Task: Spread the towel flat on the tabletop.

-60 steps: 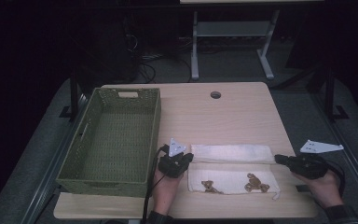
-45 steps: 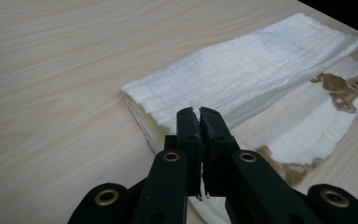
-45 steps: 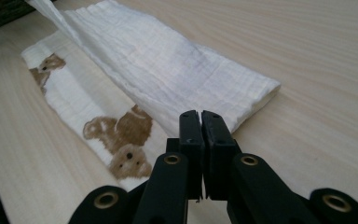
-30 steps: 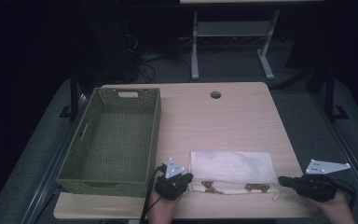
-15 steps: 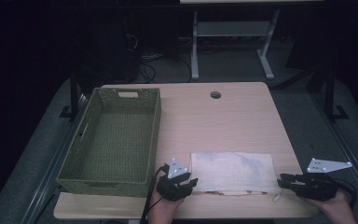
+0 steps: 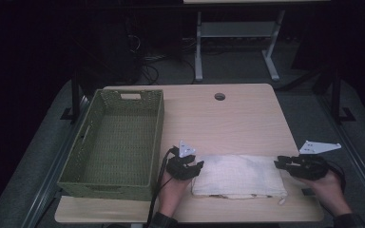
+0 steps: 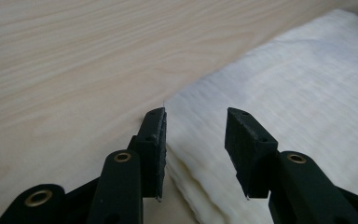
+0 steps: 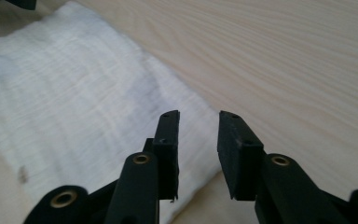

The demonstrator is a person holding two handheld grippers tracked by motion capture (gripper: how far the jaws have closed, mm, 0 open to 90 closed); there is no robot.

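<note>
Both grippers, left point(image 6: 185, 167) and right point(image 6: 298, 166), have just opened, jaws spread, releasing the folded white cloth point(image 6: 240, 175); next comes another fold or the green woven basket point(image 6: 116, 142).

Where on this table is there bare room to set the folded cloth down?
Bare wood runs from the basket rightward past the cable hole, beyond the cloth. The basket itself is empty. Crowded: the near edge, with the left gripper and right gripper flanking the cloth.

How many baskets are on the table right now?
1. The green woven basket sits on the table's left side, left of the folded white cloth. Nothing suggests another is hidden.
</note>
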